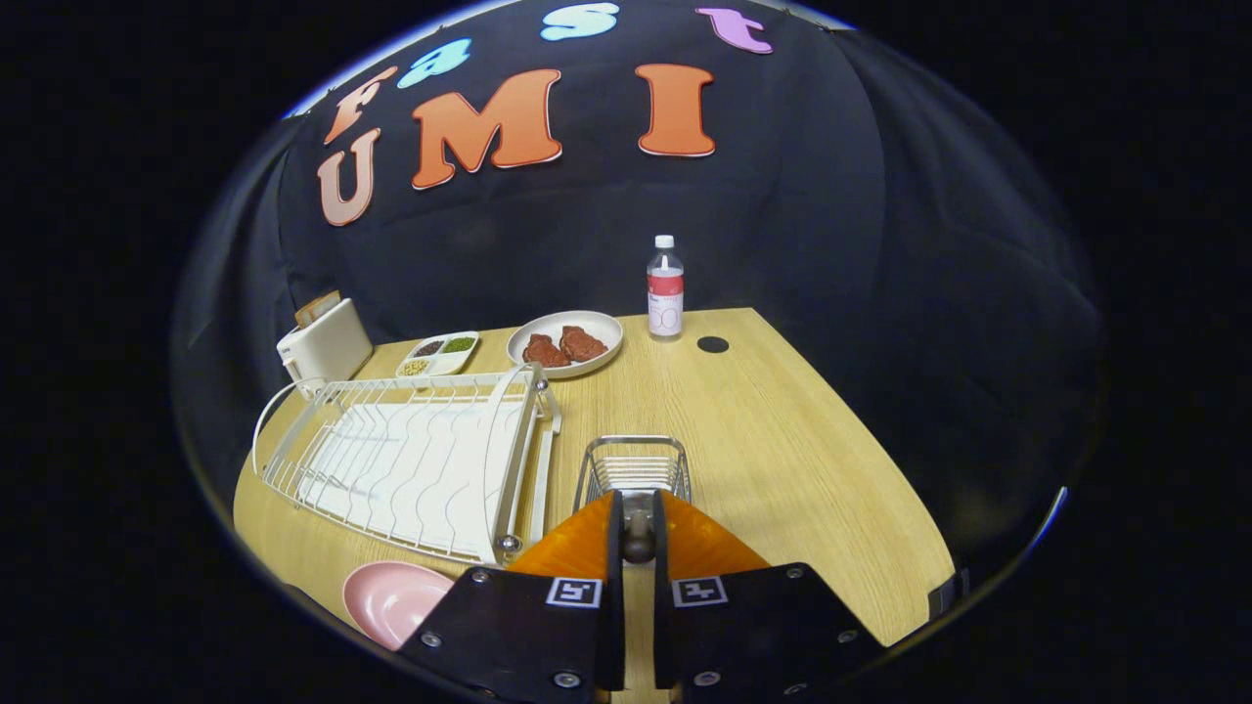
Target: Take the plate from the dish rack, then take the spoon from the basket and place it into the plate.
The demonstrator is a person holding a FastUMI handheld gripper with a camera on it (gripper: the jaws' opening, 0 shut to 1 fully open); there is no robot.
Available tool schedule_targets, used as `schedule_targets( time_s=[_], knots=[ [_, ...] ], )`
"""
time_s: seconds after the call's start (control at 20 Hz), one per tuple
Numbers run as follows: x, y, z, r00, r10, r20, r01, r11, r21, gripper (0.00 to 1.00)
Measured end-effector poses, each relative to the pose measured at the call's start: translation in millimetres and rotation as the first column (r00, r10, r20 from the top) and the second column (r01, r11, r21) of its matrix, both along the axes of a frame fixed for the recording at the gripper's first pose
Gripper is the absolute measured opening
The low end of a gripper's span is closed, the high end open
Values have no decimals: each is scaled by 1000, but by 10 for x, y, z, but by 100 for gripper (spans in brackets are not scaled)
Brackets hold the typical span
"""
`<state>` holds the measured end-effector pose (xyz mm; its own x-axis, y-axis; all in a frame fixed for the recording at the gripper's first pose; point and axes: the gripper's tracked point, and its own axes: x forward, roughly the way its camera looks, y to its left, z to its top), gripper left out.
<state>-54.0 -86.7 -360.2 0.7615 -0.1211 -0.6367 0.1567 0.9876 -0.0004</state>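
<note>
Spoon handle sits pinched between my two fingers, its rounded dark end showing in the narrow slot between them, its long axis running forward along my fingers toward the wire basket just ahead; how much of it lies beyond my fingertips I cannot tell. My gripper is nearly closed, both fingers pressing on that handle, tips poised at the basket's near rim. Beside my left finger, a pink plate lies flat on the wooden table, just in front of the white dish rack's near corner. The rack stretches away to the left of the basket, its wire slots bare over a white drip tray. Beyond it stand a white toaster, a small divided dish of seasonings and a white plate holding two pieces of red meat. A clear bottle stands upright near the table's far edge, next to a dark round hole in the tabletop.
</note>
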Motion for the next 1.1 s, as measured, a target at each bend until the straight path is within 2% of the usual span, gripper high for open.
schedule_targets(
  time_s=[0.45,0.8,1.0,1.1],
  knots=[
    [310,92,585,994,66,87,-64,998,-22,9],
    [289,368,1207,978,127,164,-130,991,7,9],
    [135,632,1429,962,195,188,-203,979,22,9],
    [51,850,1481,946,255,201,-268,962,40,9]
  ],
)
